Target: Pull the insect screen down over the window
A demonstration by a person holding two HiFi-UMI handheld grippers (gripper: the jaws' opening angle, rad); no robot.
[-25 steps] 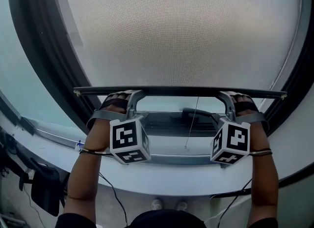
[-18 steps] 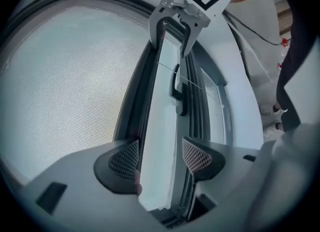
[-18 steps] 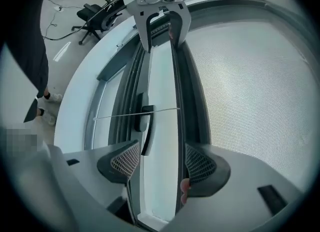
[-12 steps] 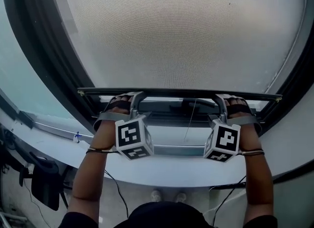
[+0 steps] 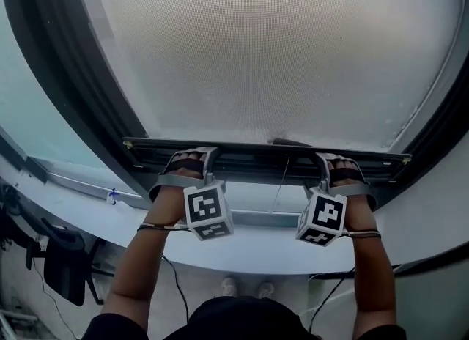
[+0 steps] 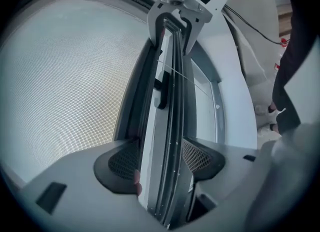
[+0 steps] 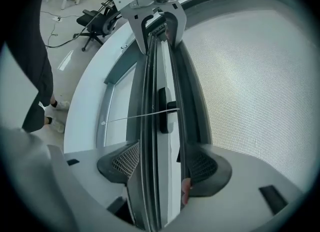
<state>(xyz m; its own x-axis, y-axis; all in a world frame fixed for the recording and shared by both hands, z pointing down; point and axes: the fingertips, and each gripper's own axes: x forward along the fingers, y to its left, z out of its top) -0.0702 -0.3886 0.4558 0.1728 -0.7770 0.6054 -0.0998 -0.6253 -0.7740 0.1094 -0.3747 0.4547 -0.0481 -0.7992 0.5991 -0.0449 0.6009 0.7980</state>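
Note:
The grey insect screen mesh (image 5: 256, 45) covers nearly the whole window opening. Its dark bottom bar (image 5: 267, 157) lies level just above the lower window frame. My left gripper (image 5: 193, 167) is shut on the bar's left part, and my right gripper (image 5: 333, 168) is shut on its right part. In the left gripper view the bar (image 6: 167, 126) runs between the left gripper's (image 6: 162, 158) jaws toward the right gripper (image 6: 182, 6). The right gripper view shows the bar (image 7: 155, 76) clamped in the right gripper (image 7: 162, 165). A thin pull cord (image 5: 280, 181) hangs from the bar's middle.
A dark window frame (image 5: 80, 89) borders the screen, with a fixed glass pane (image 5: 29, 111) to the left. A white sill (image 5: 242, 254) curves below. An office chair (image 5: 62, 272) and cables stand on the floor at left. The person's shoes (image 5: 245, 287) show below.
Both grippers have moved down with the bar, which has dropped to the lower frame. The open gap under the bar has closed and more mesh shows.

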